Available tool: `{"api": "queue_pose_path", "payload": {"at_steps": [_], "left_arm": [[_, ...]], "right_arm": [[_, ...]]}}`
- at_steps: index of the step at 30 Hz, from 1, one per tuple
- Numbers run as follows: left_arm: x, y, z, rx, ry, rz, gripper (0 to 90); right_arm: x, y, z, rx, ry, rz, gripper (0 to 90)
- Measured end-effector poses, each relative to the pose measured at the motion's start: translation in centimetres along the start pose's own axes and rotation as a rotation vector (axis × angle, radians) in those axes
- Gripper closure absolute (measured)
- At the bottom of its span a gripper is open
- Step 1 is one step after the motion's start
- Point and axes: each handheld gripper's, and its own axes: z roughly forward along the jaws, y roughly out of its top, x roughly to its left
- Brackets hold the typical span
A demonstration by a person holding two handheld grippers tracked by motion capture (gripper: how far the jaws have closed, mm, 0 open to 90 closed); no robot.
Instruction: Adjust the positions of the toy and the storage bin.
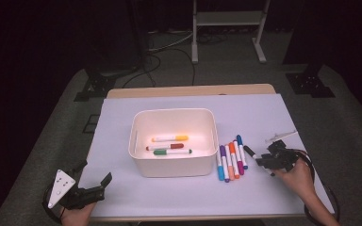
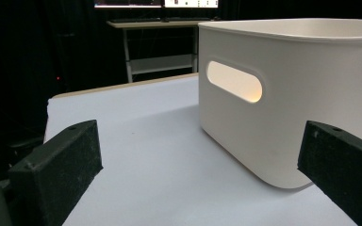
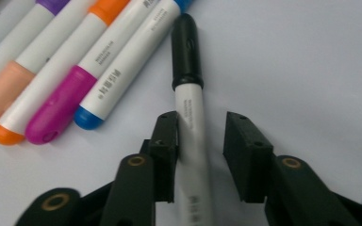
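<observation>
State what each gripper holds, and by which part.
Nothing is held yet. The right gripper straddles the black marker at its white barrel, one side touching, the other apart. The left gripper is open, empty.

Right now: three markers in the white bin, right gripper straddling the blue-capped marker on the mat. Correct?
Not quite. The marker between the right gripper jaws has a black cap, not blue; the right gripper view shows it, with the blue-capped one lying beside it. The rest holds: three markers lie in the white bin, per the high view.
</observation>
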Motion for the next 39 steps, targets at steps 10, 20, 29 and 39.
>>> {"api": "queue_pose_path", "payload": {"at_steps": [10, 20, 29, 39], "left_arm": [[0.0, 0.0, 0.0, 0.001, 0.000, -0.001, 0.0], [0.0, 0.0, 0.1, 0.002, 0.000, 0.002, 0.0], [0.0, 0.0, 0.0, 0.002, 0.001, 0.002, 0.0], [-0.1, 0.0, 0.1, 0.003, 0.000, 0.004, 0.0]], "right_arm": [[-0.6, -0.5, -0.4, -0.006, -0.026, 0.014, 74.9], [-0.9, -0.5, -1.6, -0.027, 0.021, 0.029, 75.6], [-0.1, 0.5, -5.1, -0.115, 0.103, 0.026, 75.6], [2.1, 3.4, -9.8, -0.197, 0.187, -0.041, 75.6]]}}
